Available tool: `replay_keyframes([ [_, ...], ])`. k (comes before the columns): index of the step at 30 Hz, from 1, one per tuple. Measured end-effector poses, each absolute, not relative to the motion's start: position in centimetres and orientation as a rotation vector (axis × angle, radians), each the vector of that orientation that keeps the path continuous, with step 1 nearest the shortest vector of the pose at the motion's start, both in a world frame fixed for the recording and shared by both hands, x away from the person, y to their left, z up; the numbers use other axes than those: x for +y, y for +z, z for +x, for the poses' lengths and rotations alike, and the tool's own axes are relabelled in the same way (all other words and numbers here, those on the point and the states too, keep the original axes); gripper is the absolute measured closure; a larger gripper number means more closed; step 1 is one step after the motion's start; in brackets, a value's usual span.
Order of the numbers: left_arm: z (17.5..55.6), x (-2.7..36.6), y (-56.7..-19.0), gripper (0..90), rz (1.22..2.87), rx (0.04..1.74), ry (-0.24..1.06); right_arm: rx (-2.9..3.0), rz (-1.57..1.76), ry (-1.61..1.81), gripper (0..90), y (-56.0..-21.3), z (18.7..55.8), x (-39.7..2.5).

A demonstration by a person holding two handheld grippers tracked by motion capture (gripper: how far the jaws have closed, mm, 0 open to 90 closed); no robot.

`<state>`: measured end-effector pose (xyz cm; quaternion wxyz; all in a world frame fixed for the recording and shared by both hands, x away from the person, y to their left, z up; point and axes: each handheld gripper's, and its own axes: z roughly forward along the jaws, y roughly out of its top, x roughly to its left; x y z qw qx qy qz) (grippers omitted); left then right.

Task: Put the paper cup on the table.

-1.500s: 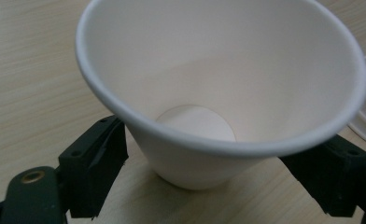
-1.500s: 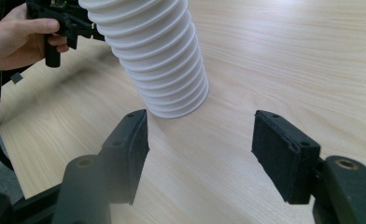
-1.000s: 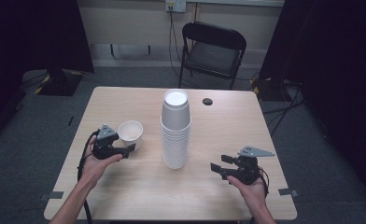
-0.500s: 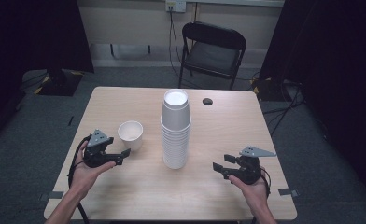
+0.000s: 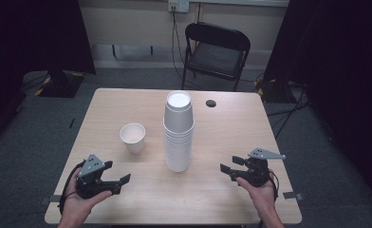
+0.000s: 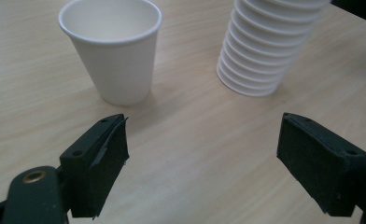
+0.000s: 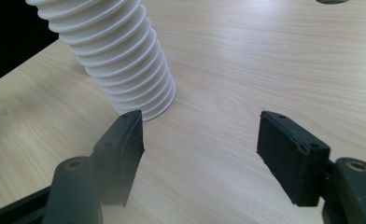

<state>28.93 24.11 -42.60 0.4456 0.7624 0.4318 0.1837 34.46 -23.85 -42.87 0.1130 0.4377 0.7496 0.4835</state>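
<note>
- One tall stack of white cups [image 5: 178,133] stands upside down near the middle of the table [image 5: 231,128]; its ribbed rims also show in the left gripper view [image 6: 265,46] and the right gripper view [image 7: 116,56].
- One single white cup [image 5: 133,137] stands upright, mouth up, just to the left of the stack and apart from it; the left gripper view shows it empty [image 6: 113,51].
- Two grippers are in hand. The left gripper [image 5: 120,183] is nearer the person than the stack and to its left, jaws spread wide with nothing between them [image 6: 202,163].
- The right gripper [image 5: 226,171] is to the right of the stack, a little nearer the person, jaws also wide apart and empty [image 7: 200,158].
- One small dark round hole [image 5: 211,103] sits in the tabletop beyond the stack, to its right.
- One black folding chair [image 5: 216,52] stands behind the table, beyond the stack.
- Bare tabletop lies between each gripper and the cups.
</note>
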Motion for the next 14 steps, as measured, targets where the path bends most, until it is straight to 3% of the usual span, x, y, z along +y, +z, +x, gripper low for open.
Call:
replay_keyframes([
  [14, 28.1, 26.8, -45.4, 16.1, 1.845, 1.165, 0.457, 2.183, 1.308, 1.321, 28.3, -44.1, 34.6, -24.9],
])
